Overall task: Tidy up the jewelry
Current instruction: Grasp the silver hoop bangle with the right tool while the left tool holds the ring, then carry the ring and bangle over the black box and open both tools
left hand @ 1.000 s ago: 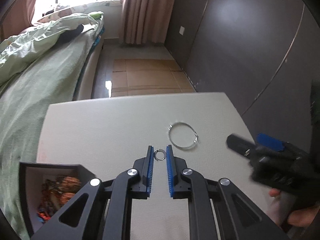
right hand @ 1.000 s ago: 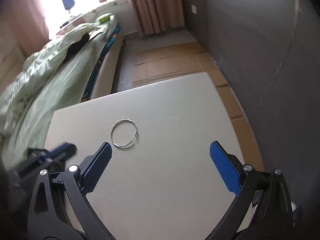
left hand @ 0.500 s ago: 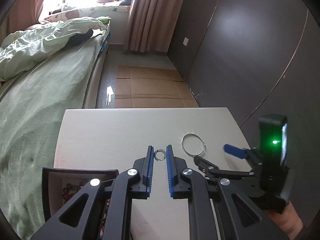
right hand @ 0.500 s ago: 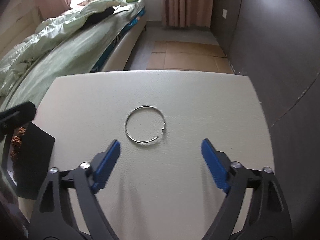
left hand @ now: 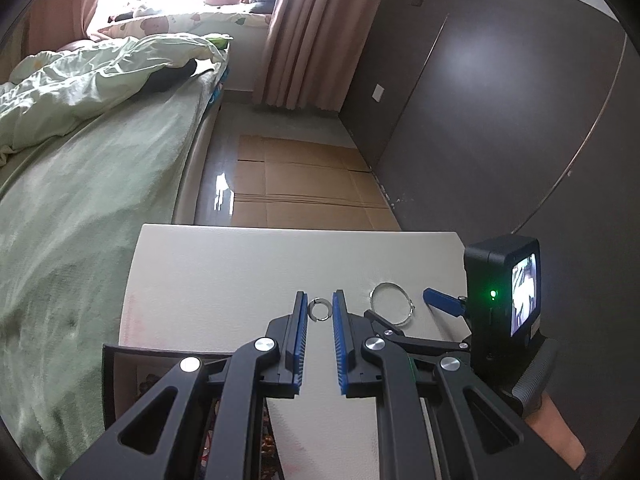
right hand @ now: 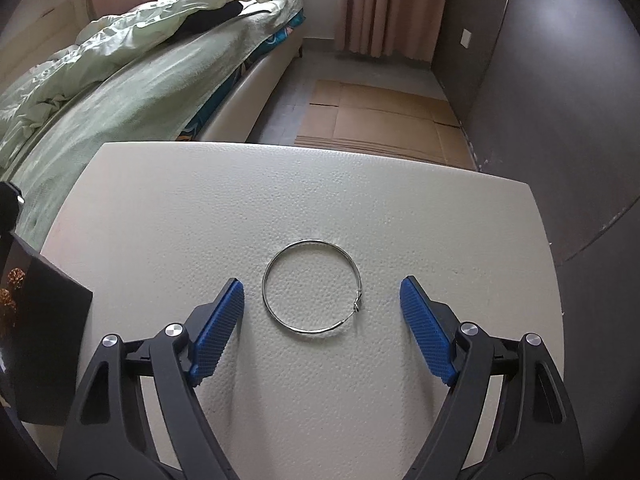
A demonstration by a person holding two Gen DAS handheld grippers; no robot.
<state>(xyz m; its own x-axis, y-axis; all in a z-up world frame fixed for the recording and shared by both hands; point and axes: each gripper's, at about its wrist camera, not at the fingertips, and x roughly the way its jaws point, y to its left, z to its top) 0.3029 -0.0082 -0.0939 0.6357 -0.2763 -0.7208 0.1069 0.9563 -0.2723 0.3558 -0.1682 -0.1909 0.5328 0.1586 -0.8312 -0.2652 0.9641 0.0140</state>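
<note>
My left gripper (left hand: 320, 304) is shut on a small silver ring (left hand: 319, 309), held above the white table (left hand: 224, 264). A large thin silver hoop (right hand: 312, 286) lies flat on the table and also shows in the left wrist view (left hand: 391, 309). My right gripper (right hand: 322, 296) is open, its blue pads low on either side of the hoop, not touching it. A black jewelry box (left hand: 120, 372) with beads inside sits at the table's near left; it also shows in the right wrist view (right hand: 44, 344).
A bed with a green quilt (left hand: 80, 160) runs along the left of the table. Flattened cardboard (left hand: 300, 184) lies on the floor beyond the far edge. A dark wall (left hand: 500, 100) stands to the right.
My right gripper has swung in from the right and lowered around the hoop. My left gripper has pulled back and up with the small ring still in it.
</note>
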